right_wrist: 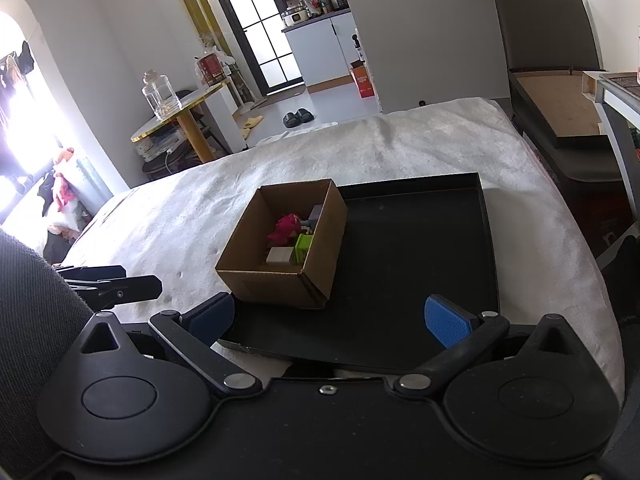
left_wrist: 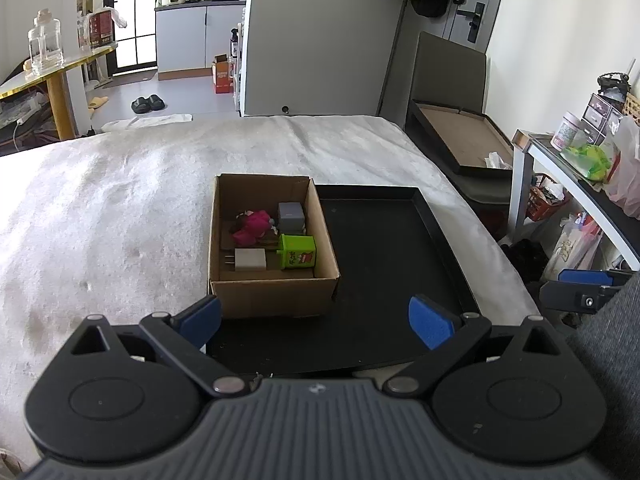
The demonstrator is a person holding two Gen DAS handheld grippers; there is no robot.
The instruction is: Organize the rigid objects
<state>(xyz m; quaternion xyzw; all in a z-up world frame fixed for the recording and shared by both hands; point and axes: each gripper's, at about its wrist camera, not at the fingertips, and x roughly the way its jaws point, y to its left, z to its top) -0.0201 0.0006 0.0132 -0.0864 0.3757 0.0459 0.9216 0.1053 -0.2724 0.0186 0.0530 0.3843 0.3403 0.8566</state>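
Note:
An open cardboard box [left_wrist: 276, 292] [right_wrist: 262, 284] stands on the left part of a black tray [left_wrist: 400, 280] [right_wrist: 420, 248] on the bed. Inside lie a green block [left_wrist: 298, 251] [right_wrist: 303, 247], a white plug adapter [left_wrist: 249, 260] [right_wrist: 279, 256], a grey cube [left_wrist: 291, 215] [right_wrist: 316, 212] and a pink toy [left_wrist: 253, 227] [right_wrist: 286, 227]. My left gripper [left_wrist: 316, 320] hangs open near the tray's front edge, nothing between its blue pads. My right gripper [right_wrist: 332, 316] is open too, just before the tray's front edge, empty.
A white fuzzy blanket [left_wrist: 120, 200] [right_wrist: 400, 144] covers the bed. A side table [left_wrist: 580, 172] with clutter and a dark chair [left_wrist: 448, 76] stand to the right. A gold-edged table [right_wrist: 180, 112] with a glass jar is at the left. The other gripper [left_wrist: 584, 292] [right_wrist: 112, 284] shows at each frame's edge.

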